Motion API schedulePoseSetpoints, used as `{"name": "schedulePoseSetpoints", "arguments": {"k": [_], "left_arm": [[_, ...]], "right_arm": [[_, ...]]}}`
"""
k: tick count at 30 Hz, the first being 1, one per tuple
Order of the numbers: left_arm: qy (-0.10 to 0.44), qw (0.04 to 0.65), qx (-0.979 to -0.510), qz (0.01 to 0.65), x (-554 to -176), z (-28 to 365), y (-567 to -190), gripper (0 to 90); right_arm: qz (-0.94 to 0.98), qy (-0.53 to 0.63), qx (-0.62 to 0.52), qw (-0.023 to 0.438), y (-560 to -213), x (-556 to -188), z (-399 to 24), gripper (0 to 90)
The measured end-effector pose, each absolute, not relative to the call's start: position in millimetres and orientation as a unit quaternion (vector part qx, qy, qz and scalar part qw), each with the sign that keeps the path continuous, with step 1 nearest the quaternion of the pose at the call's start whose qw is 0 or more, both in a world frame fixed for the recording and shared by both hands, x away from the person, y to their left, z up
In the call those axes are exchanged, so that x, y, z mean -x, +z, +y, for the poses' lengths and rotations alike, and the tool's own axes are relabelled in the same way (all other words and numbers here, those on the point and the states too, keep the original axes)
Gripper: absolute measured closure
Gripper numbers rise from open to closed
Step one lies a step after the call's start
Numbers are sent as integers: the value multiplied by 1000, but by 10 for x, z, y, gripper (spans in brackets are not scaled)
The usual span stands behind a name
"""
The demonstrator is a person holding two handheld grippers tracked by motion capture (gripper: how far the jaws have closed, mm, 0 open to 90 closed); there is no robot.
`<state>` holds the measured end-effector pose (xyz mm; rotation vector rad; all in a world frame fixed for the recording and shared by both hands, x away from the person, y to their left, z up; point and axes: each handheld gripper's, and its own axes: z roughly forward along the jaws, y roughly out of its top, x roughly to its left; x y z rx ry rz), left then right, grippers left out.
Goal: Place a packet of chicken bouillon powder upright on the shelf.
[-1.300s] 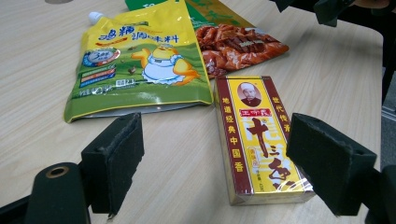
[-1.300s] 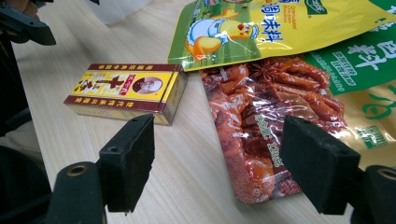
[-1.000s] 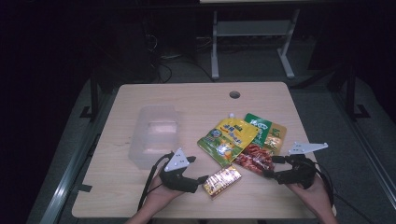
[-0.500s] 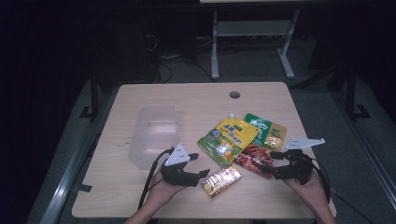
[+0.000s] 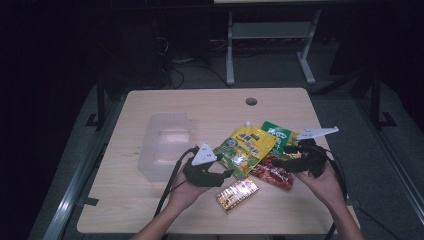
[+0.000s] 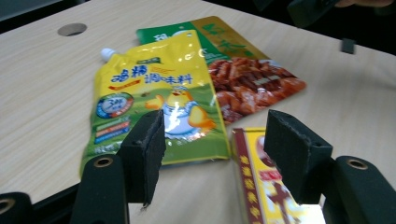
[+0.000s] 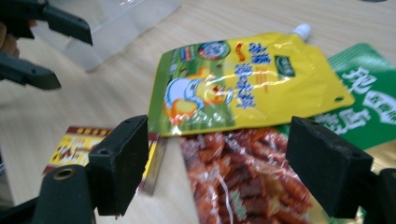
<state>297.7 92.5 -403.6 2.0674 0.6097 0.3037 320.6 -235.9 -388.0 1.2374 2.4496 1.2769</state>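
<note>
- Left gripper [image 5: 225, 176] sits over the near middle of the bench [image 5: 150, 107], pointing right toward the pile of packets. Its fingers [image 6: 145, 140] are partway apart and have just been closing in, with nothing pinched between them, just bare bench and the edges of packets behind.
- Right gripper [image 5: 276, 162] comes in from the right side, pointing left. Fingers [image 7: 122, 154] are spread wide and not clamped on anything; they hang just above the red snack bag [image 7: 243, 186].
- Yellow spout pouch [image 5: 246, 148] with the cartoon chick lies flat in the middle of the bench, white cap [image 6: 107, 52] pointing to the far side. It overlaps the green packet [image 5: 278, 134] and the top of the red snack bag.
- The red snack bag lies just right of the yellow pouch's near end, right under the right gripper's fingers in the high view.
- Small red and gold box [image 5: 238, 192] lies nearest the person, just right of the left gripper. In the left gripper view it's right by the right-hand finger, can't tell if that finger touches it.
- Clear plastic tub [image 5: 165, 145] stands on the left half of the bench, just beyond the left gripper.
- Round cable hole [image 5: 251, 101] near the far edge.
- Both hands come in from the near edge, each with a cable trailing off.
</note>
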Motion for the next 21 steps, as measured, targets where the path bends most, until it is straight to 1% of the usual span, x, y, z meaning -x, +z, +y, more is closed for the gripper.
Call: {"name": "schedulePoseSetpoints", "arguments": {"k": [8, 15, 17, 19, 20, 21], "left_arm": [[125, 439, -849, 265, -3168, 795, -4108, 457], [112, 425, -856, 271, -3268, 719, -4174, 500], [99, 432, -852, 278, -3288, 690, -4190, 520], [102, 434, -850, 280, -3300, 668, -4195, 531], [105, 428, -853, 279, -3310, 662, -4196, 545], [108, 424, -854, 280, -3321, 651, -4204, 581]], "right_arm": [[807, 398, -432, 51, -3828, -3548, -2264, 208], [812, 382, -438, 47, -3793, -3695, -2164, 209], [814, 373, -441, 51, -3770, -3756, -2131, 212], [814, 375, -441, 54, -3768, -3767, -2121, 217], [814, 373, -441, 55, -3772, -3782, -2111, 217], [815, 366, -445, 55, -3794, -3820, -2098, 216]]}}
